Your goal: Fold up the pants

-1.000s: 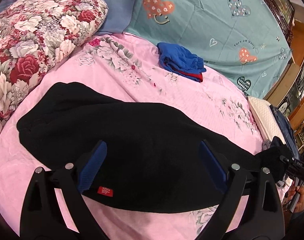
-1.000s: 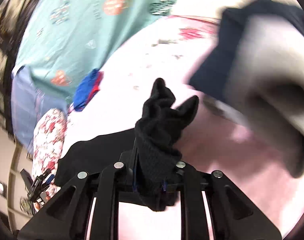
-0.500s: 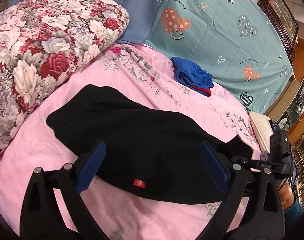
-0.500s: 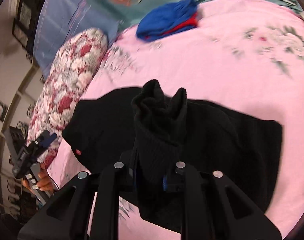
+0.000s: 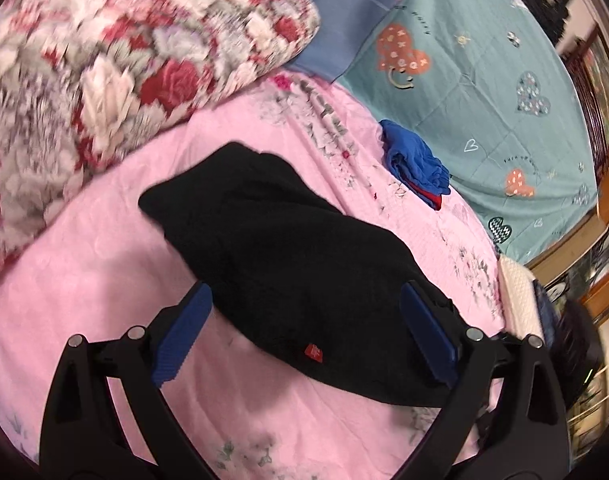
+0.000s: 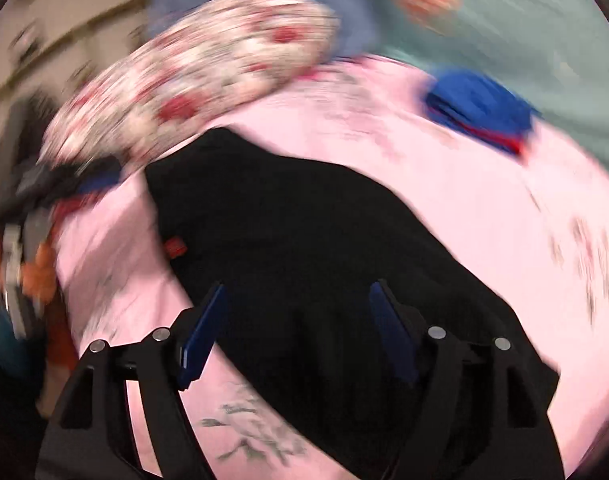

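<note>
Your left gripper (image 5: 306, 330) hangs over the black pants (image 5: 288, 256) with its blue pads spread wide and nothing pinched; the folded cloth lies between and beyond the fingertips, its near edge (the one with the small red tag (image 5: 313, 353)) running just behind the left fingers' tips. Your right gripper (image 6: 298, 330) is opening its jaws, the pads clear of the pants (image 6: 304, 248), which lie beneath and between them without being pressed. On the pink bedsheet (image 5: 84, 264) there is bare room left of your left fingers and nearer than the pants' near edge. Beyond the fingertips, past the pants' far edge, the floral pillow (image 5: 116, 52) bounds the sheet to the upper left, and a blue folded garment (image 5: 416, 164) sits well apart to the upper right, near the teal quilt (image 5: 484, 80).
</note>
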### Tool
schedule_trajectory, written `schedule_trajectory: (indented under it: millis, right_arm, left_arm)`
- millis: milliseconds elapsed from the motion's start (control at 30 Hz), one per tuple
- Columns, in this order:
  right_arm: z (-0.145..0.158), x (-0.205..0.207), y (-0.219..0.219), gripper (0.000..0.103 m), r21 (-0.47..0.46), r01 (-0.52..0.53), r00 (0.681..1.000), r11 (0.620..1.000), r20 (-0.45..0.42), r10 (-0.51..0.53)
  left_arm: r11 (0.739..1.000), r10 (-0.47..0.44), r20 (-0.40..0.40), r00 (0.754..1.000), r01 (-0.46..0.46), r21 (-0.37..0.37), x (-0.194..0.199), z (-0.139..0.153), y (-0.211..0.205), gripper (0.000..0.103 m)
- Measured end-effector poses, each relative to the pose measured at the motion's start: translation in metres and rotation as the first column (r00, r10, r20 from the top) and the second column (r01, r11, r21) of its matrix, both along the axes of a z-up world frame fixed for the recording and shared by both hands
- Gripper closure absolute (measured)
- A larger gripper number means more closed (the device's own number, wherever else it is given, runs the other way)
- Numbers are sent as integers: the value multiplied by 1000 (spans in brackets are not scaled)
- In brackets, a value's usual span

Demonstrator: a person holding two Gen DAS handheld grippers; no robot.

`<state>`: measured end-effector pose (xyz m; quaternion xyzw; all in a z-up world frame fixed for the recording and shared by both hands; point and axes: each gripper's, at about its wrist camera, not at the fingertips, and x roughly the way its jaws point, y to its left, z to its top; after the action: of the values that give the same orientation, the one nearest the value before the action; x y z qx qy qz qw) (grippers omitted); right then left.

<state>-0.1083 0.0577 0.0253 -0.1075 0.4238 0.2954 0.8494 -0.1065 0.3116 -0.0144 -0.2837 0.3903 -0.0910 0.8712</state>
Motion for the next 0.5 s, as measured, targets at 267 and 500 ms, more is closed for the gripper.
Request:
schedule_trajectory:
  millis: [267,500]
  right_arm:
    - [-61,-4,98,31,-109,-235,972,966,-34,233]
    - [-67,27,95,97,-8,-210,974,978,-93,208]
  left_arm:
    - [987,-16,-144,989,-8,-160,6,-27,13,7]
    - [979,-12,-222,975,-34,-202,26,-53,11,7]
